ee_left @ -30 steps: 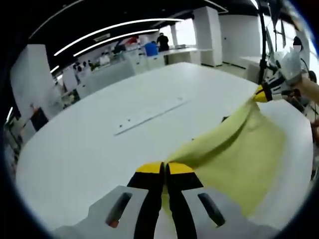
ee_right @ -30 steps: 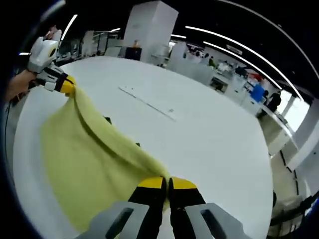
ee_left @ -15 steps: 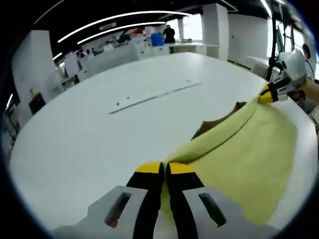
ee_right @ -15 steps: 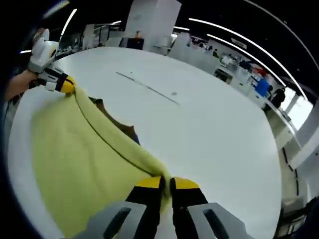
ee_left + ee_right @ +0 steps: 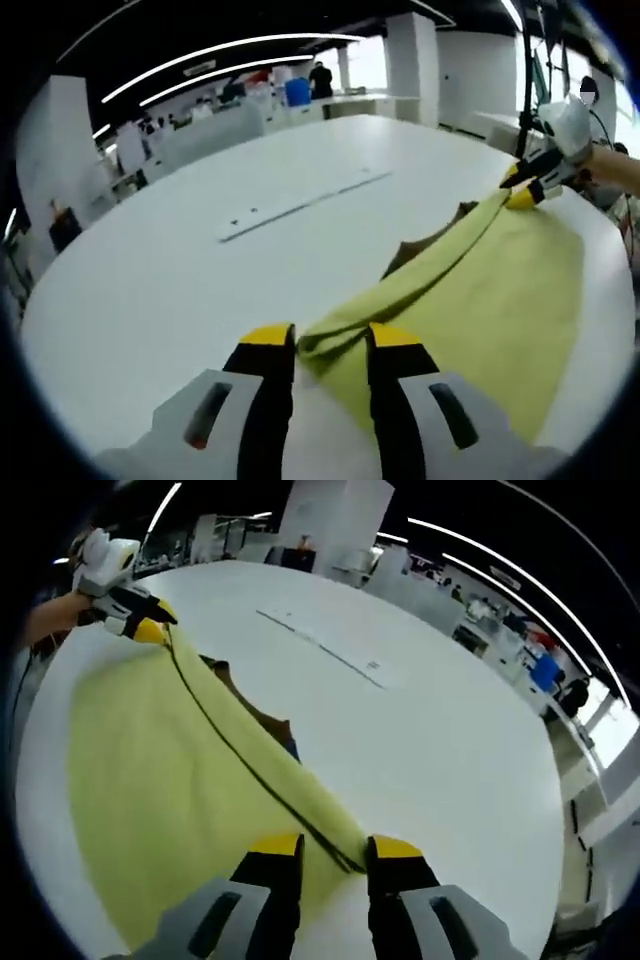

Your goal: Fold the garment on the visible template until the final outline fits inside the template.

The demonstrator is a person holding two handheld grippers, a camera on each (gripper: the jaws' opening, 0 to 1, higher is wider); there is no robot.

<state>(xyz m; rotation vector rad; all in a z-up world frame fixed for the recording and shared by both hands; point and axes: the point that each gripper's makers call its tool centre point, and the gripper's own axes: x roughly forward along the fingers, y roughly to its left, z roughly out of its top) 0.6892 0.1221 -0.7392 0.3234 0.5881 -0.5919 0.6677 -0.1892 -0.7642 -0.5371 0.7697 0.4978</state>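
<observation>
Left claw (image 5: 318, 338): jaws apart, folded yellow edge lying loose between them.
Right claw (image 5: 335, 846): jaws apart astride dark-trimmed hem, no grip.
Risk: freed fold may spring back or skew, spilling past brown template (image 5: 425, 245).
Garment (image 5: 480, 290): yellow, flat on white table (image 5: 200, 270), doubled along far edge, soft, lightly creased, covering most of template.

The garment (image 5: 470, 290) lies on the near side of the table (image 5: 180, 280). A template (image 5: 425, 240) lies partly under its far edge. A strip (image 5: 300, 203) lies farther off, mid-table.
</observation>
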